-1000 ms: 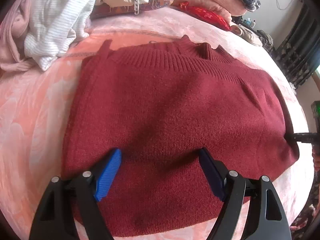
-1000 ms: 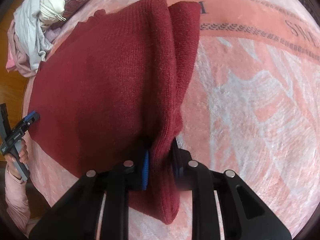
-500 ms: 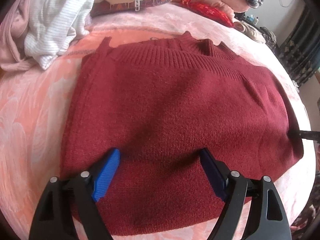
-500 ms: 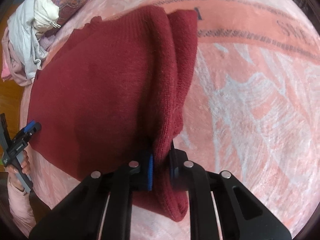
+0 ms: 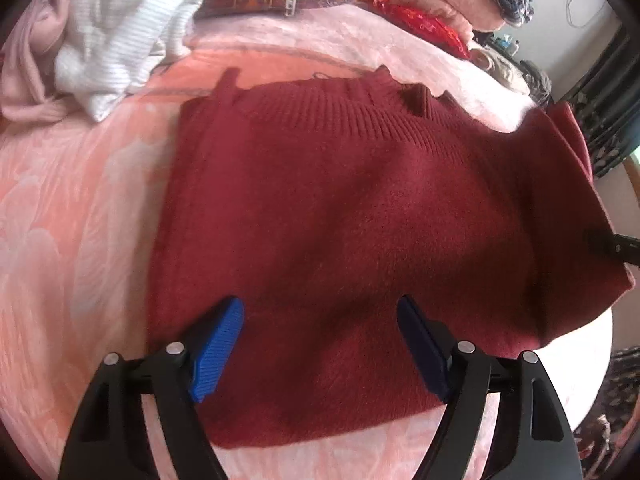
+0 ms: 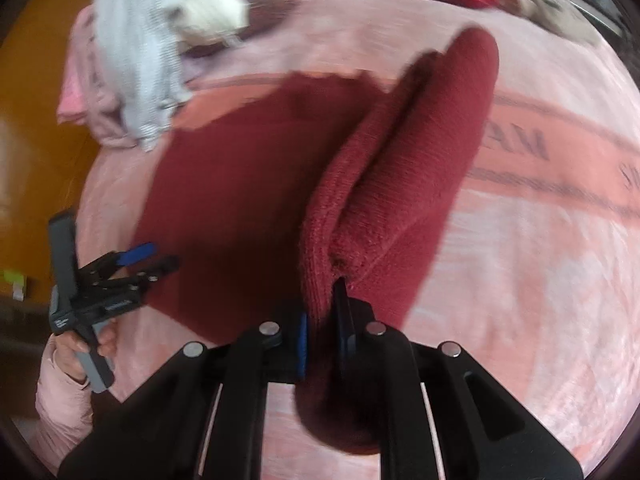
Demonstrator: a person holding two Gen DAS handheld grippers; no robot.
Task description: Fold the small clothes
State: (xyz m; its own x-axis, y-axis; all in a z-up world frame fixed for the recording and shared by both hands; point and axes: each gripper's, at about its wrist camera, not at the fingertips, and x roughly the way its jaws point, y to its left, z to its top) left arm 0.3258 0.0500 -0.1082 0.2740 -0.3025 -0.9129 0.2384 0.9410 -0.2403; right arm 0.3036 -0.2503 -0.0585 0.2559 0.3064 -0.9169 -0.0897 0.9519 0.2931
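I have the red sweater (image 5: 360, 216) lying on the pink blanket (image 5: 72, 208), and I place everything else from it. Most of its body lies flat on the blanket, ribbed collar on the far side from my left camera. Its right edge is lifted off the blanket and doubled into a thick fold (image 6: 404, 168) that stands up above the flat part.

My right hand-held gripper (image 6: 322, 320) is pinching that raised fold: the jaws have just been closing, and the blue pad and the dark pad press on the knit from both sides, with a lump of sweater hanging below them. The right view is blurred, so I cannot make out finer detail of the fold.

My left hand-held gripper (image 5: 320, 336) hangs over the near hem of the sweater with its jaws spread wide; they have just been easing a little narrower, and the sweater lies beneath them, nothing pinched between the pads. In the right view I see this same gripper at the sweater's left edge, held by a hand (image 6: 86, 344) in a pink sleeve (image 6: 60, 408).

Beyond the sweater's collar, to the left, a pile of white clothes (image 5: 120, 28) lies heaped on the blanket. Beyond the collar to the right lies a red patterned cloth (image 5: 420, 24). On the blanket just right of the lifted fold runs a darker pink band with letters (image 6: 560, 160), too smeared to read.
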